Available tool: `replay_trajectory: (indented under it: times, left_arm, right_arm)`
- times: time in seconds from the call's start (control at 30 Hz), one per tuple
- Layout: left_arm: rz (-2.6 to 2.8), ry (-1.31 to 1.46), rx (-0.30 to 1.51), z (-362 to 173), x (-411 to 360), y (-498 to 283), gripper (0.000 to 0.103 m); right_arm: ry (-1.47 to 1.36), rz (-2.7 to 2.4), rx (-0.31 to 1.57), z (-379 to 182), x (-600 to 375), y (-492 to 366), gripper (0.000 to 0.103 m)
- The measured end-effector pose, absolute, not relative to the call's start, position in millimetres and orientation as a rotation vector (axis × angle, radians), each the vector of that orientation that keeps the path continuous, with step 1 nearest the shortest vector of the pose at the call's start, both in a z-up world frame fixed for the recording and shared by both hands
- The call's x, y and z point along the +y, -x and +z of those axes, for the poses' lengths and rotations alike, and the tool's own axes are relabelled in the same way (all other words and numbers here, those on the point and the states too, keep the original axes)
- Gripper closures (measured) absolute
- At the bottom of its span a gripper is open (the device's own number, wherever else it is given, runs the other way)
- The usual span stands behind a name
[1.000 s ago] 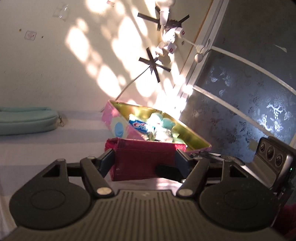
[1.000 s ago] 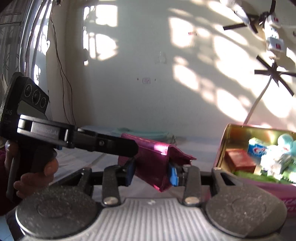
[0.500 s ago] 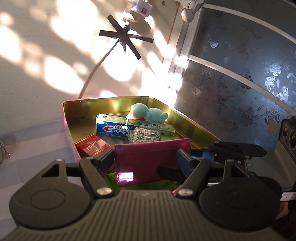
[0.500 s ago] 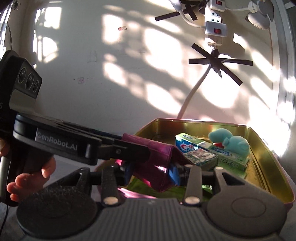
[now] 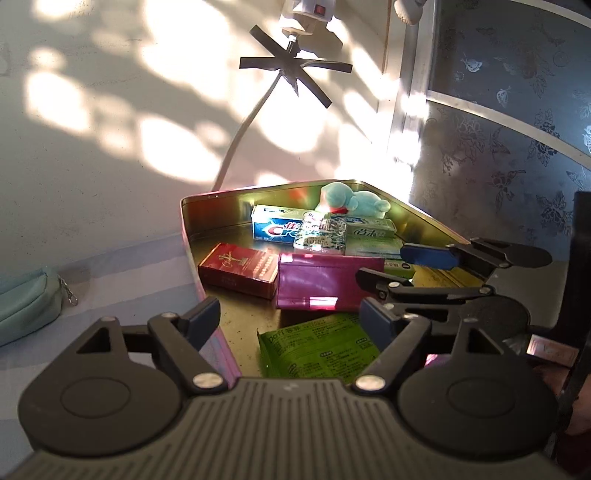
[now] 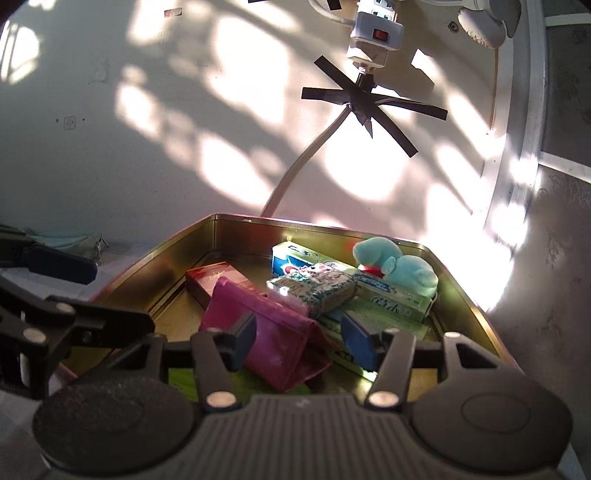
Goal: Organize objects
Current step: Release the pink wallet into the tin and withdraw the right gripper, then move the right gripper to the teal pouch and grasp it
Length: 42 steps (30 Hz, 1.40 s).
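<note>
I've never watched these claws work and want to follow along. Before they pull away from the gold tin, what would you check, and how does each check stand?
1. Magenta pouch inside gold tin: ok.
2. Left claw free of the pouch, jaws just opened: ok.
3. Right claw fully clear, jaws just opened, pouch between its pads: cannot tell.
4. Pouch lying flat: not ok, it leans on the red box.
5. Claws clear of each other: ok.

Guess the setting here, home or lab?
Probably a home room, likely a bedroom. A power strip is taped to a sunlit plaster wall, butterfly-patterned frosted panels stand on the right, and the gold tin sits on a striped fabric surface.
</note>
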<state>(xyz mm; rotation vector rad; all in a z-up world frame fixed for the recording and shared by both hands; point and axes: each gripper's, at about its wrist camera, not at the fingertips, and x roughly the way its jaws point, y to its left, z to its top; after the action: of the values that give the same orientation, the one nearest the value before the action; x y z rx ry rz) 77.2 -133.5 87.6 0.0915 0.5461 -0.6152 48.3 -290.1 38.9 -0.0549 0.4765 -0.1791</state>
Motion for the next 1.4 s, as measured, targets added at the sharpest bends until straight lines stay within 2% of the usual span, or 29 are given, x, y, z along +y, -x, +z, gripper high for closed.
replay_trajectory:
  times: [0.3,0.57,0.93,1.4]
  left_arm:
    - [-0.563,-0.084,0.586,83.2,-124.0,-39.6,0.019]
    - [-0.496,-0.128,0.587,70.2,-104.7,-20.0,0.018]
    - [-0.327,-0.146,0.611,47.1,-32.7,-25.3,0.017]
    - [-0.077,-0.097,0.627,35.3,74.8,-67.8,0.017]
  right_arm:
    - [-0.254,-0.170,0.395,46.5,-299.5,30.6,0.049]
    - [-0.332,-0.140,0.435,38.3,-287.3,63.2,0.047]
    - [-0.322,-0.017,0.540,24.4,-234.2,48.5,0.047]
    - [-0.233,0.209,0.695,11.9,-133.8,-15.5,0.047]
